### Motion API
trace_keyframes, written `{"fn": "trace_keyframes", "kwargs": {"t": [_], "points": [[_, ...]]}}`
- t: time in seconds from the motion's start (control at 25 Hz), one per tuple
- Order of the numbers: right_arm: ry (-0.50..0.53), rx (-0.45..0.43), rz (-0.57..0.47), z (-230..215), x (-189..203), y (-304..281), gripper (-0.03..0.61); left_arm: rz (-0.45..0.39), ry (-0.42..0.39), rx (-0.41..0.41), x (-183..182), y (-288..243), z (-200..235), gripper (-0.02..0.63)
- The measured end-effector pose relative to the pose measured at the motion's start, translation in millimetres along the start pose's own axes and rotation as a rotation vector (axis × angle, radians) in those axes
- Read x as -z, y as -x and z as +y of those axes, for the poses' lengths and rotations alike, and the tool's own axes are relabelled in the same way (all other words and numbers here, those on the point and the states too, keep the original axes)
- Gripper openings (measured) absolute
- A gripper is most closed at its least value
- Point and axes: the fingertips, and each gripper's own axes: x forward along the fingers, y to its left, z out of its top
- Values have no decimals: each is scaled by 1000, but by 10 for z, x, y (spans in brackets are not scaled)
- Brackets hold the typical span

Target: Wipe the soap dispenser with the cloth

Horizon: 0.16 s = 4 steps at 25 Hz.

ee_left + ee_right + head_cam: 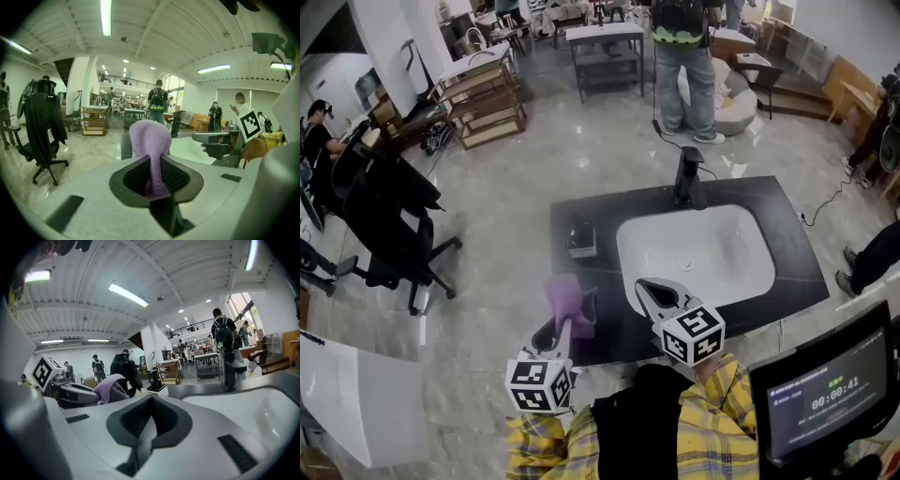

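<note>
The soap dispenser, a small pale block with a dark pump, stands on the dark countertop left of the white sink. In the right gripper view the dispenser is beyond the jaws, left of the black faucet. My left gripper is shut on a purple cloth near the counter's front edge, a short way in front of the dispenser. The cloth bulges up from between the left gripper jaws. My right gripper hovers over the sink's front rim, shut and empty.
A black faucet rises at the back of the sink. A black office chair stands to the left, a wooden cart behind it. A person stands beyond the counter. A monitor sits at lower right.
</note>
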Motion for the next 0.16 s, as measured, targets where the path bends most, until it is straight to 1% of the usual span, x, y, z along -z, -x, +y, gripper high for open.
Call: {"fn": "trace_keyframes", "kwargs": {"t": [0.16], "points": [[-4,12,-7,2,-6,33,5,-5,-7,17,-4,11,-59,60]]}}
